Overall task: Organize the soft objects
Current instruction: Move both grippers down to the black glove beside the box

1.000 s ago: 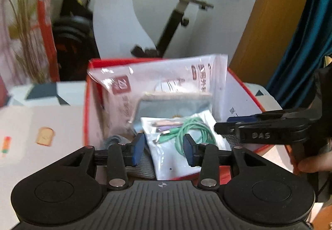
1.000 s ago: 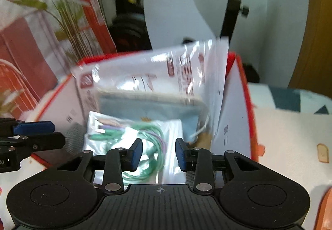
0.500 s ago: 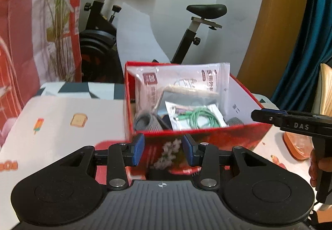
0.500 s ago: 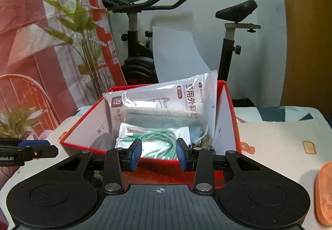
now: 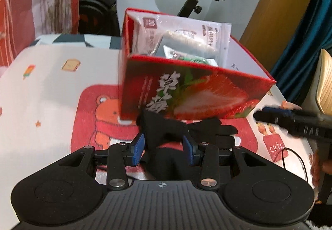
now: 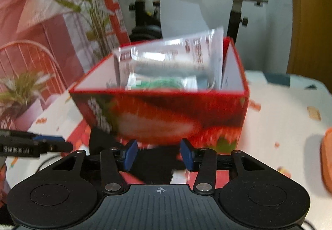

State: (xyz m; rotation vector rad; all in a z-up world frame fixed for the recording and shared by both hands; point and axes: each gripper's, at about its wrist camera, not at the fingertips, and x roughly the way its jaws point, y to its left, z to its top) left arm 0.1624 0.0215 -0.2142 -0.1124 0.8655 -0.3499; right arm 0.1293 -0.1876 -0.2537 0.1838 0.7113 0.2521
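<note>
A black glove (image 5: pixel 176 128) is lying on the cartoon-print table (image 5: pixel 51 84), just ahead of the left gripper (image 5: pixel 164 147), whose blue-padded fingers (image 5: pixel 138 146) are standing apart with the glove's bunched cloth rising between them; whether either pad is touching the cloth cannot be told. Directly beyond the glove, a red strawberry-printed box (image 5: pixel 197 91) is sitting on the table, holding a clear plastic packet (image 5: pixel 186 32) and a smaller bag of green cable (image 5: pixel 195 59). To the right of the left fingers, the right gripper (image 5: pixel 290 118) is reaching in from the side, blurred. In the right wrist view, the right gripper (image 6: pixel 159 152) is hovering in front of the same box (image 6: pixel 166 113), its fingers (image 6: pixel 129 154) released and spread, with dark fabric (image 6: pixel 153 167) showing low between them and nothing gripped. The left gripper (image 6: pixel 37 146) is showing at the far left of those fingers. An exercise bike (image 6: pixel 238 1) and a potted plant (image 6: pixel 20 93) are standing behind the table.
</note>
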